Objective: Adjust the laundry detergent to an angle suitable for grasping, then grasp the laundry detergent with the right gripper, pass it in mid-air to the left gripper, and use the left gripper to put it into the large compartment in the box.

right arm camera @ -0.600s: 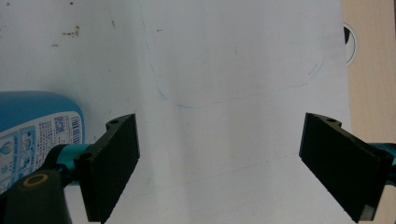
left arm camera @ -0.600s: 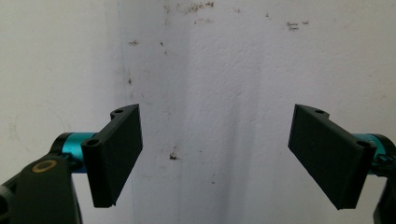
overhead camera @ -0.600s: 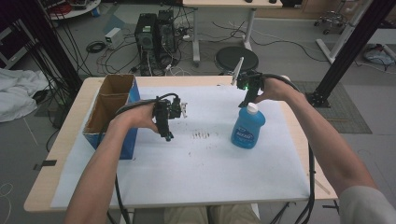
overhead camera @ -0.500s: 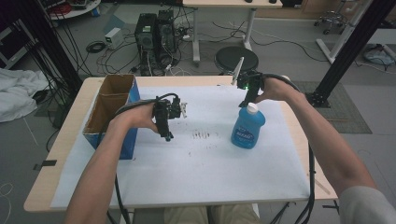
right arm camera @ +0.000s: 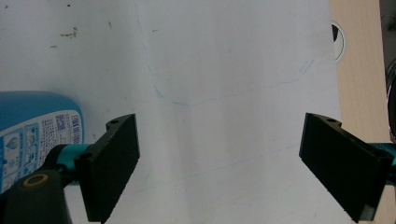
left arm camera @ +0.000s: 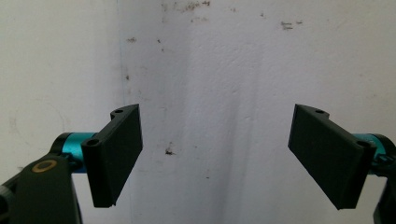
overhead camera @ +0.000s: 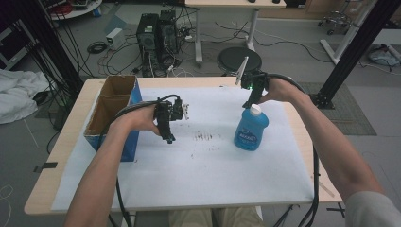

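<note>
Blue plastic soap bottle (overhead camera: 251, 128) with a white cap and a printed label, seen again at the left edge of the right gripper view (right arm camera: 32, 126). Standing upright on the white paper sheet (overhead camera: 208, 175) that covers the tabletop (overhead camera: 56, 189), right of centre; long axis vertical, cap pointing up. Right hand-held gripper (overhead camera: 250, 101) hanging just above and behind the cap, possibly brushing it, hard to tell from above; jaws spread wide, nothing between them (right arm camera: 219, 163), bottle off to one side. Right forearm stretched forward, wrist bent so the jaws aim down. Left hand-held gripper (overhead camera: 168, 135) released too, jaws wide over bare paper (left arm camera: 215, 158), held left of centre near the blue cardboard box (overhead camera: 116, 118), pointing down, left forearm angled in from below.
</note>
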Motion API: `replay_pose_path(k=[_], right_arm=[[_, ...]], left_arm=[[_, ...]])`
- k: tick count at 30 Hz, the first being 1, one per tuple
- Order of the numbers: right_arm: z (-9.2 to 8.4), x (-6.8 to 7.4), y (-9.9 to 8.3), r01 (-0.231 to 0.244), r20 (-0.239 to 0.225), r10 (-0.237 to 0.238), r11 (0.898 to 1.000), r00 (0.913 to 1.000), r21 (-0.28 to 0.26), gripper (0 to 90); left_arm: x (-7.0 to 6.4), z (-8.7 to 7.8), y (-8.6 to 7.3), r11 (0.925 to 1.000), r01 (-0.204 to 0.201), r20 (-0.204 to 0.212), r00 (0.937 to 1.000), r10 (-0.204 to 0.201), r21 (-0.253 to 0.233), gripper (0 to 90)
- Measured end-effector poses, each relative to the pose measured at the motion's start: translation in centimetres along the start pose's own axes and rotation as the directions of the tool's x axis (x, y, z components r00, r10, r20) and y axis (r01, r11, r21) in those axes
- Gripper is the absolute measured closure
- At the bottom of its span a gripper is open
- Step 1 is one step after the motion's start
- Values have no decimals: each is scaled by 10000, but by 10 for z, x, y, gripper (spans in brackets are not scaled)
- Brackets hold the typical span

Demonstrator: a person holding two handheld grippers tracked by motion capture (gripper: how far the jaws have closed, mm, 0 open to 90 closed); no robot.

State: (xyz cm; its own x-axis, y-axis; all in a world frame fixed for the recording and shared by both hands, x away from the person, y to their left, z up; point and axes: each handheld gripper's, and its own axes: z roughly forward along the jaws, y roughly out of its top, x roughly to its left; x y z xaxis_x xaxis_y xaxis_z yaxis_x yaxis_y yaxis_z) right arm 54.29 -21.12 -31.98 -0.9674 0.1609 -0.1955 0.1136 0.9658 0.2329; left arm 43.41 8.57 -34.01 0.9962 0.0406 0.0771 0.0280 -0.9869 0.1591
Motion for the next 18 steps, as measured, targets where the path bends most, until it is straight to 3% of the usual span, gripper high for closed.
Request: replay_pose_path(k=[13, 18], right_arm=[[1, 0, 2, 109, 167, -110, 9999, 9998, 51, 115], [-4, -1, -3, -77, 268, 76, 10000, 9996, 37, 115]], left_arm=[[-5, -5, 1, 9999, 79, -41, 10000, -79, -102, 178], [-4, -4, 1, 10000, 17, -22, 10000, -17, -68, 178]])
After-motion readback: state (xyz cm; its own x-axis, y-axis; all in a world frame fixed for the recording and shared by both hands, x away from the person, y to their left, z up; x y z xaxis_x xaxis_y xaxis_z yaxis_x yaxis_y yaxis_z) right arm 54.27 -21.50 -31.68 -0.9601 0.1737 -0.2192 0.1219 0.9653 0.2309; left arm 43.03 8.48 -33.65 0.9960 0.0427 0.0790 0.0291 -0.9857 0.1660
